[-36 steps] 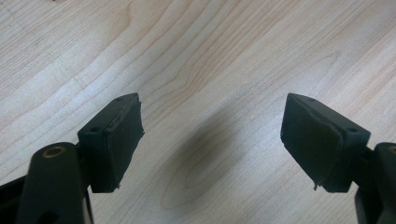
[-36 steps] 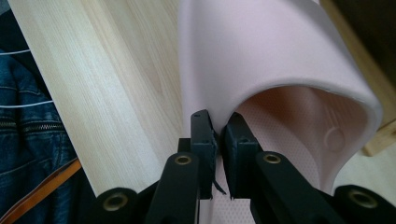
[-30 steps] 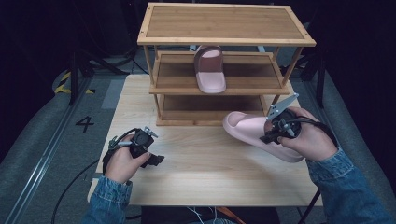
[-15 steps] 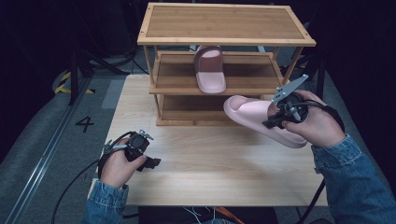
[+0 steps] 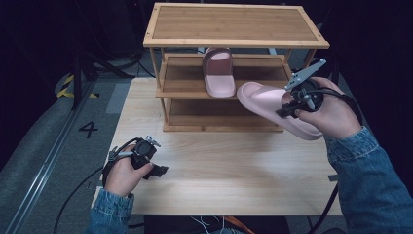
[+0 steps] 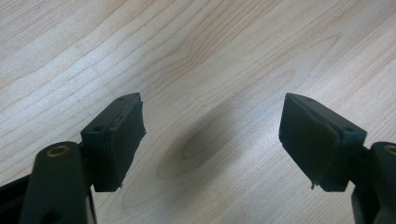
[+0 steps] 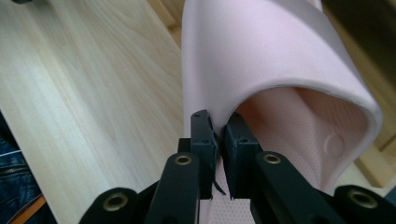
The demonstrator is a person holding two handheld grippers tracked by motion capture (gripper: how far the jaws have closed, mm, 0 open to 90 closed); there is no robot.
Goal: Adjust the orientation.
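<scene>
1. Slippers: 2 pink ones, 1 on the rack's [image 5: 234,44] middle shelf [image 5: 219,73], 1 held [image 5: 272,105].
2. Right gripper [image 5: 292,105] pinches the held slipper's strap edge, clear of the desk [image 5: 219,165], just right of the rack's front.
3. Left gripper [image 5: 158,170] gapes wide over bare desk, well left of the rack.

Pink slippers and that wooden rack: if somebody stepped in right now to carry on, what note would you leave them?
Right tool: shut on the strap edge of the second pink slipper, held in the air in front of the rack.
Left tool: open, holding nothing, low over the table.
Done: the first slipper stands on the rack's middle shelf.
Left: probably set the held slipper on the shelf beside its mate, then let go.
</scene>
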